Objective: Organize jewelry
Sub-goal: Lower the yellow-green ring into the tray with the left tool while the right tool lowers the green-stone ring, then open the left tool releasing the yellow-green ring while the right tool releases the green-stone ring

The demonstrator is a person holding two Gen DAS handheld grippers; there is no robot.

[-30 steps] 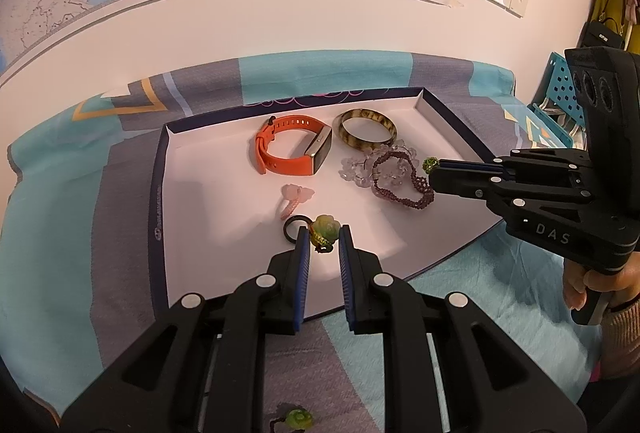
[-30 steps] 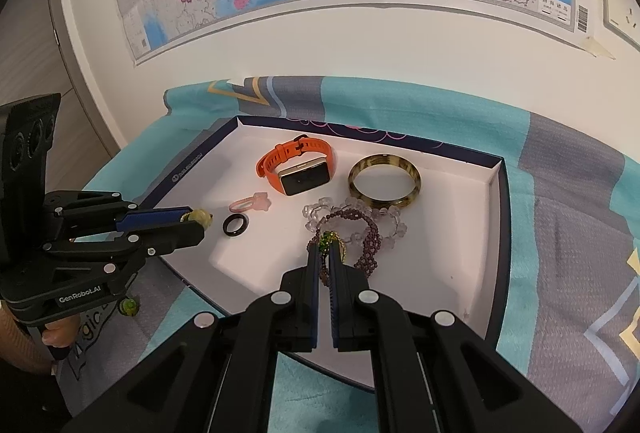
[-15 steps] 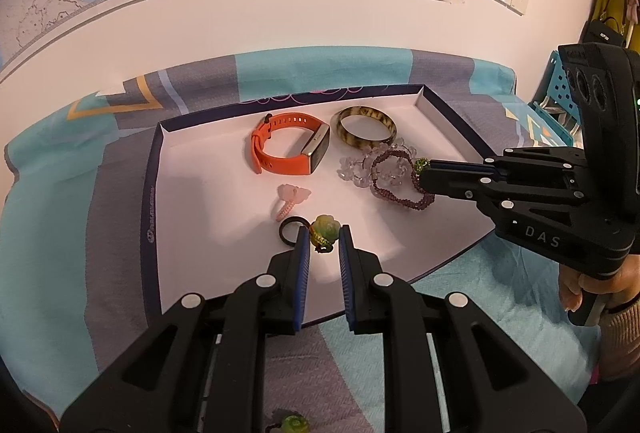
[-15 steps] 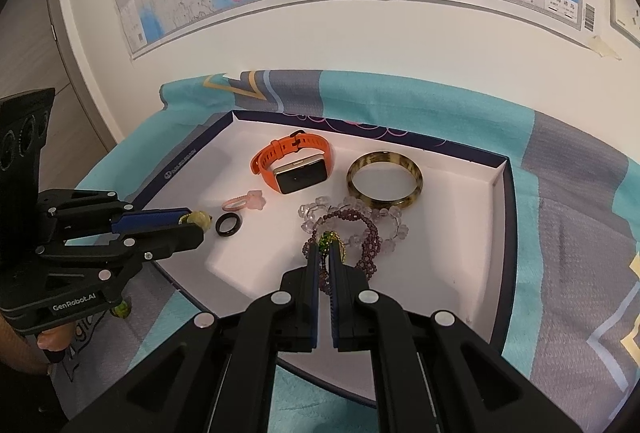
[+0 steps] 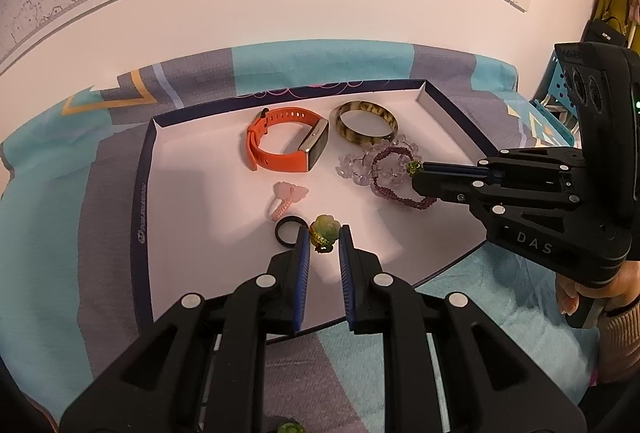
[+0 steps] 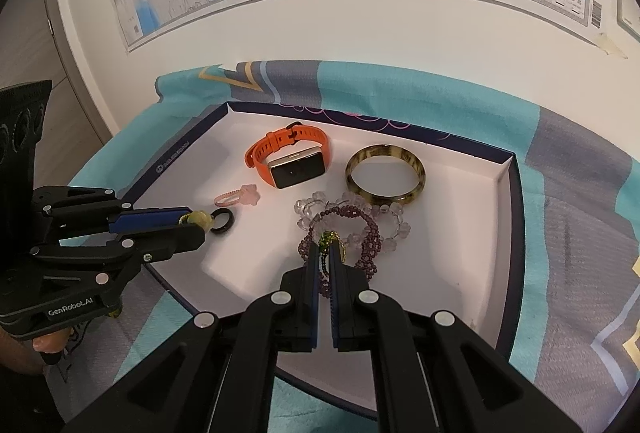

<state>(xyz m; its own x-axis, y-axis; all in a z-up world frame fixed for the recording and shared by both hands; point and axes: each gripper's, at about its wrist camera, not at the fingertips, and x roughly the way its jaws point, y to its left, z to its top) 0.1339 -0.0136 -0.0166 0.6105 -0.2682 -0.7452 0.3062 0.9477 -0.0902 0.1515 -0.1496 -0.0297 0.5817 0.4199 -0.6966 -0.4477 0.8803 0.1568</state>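
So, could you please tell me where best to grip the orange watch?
Grip the orange watch across its strap loop at the far side, coming from above. It lies on its side in the tray, so the band's edge faces up, and the loop is clear of other pieces.

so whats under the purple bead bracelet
The purple bracelet lies partly on the clear bead bracelet, with the white tray floor under both. The right tongs cover its near edge, so what lies beneath there is hidden.
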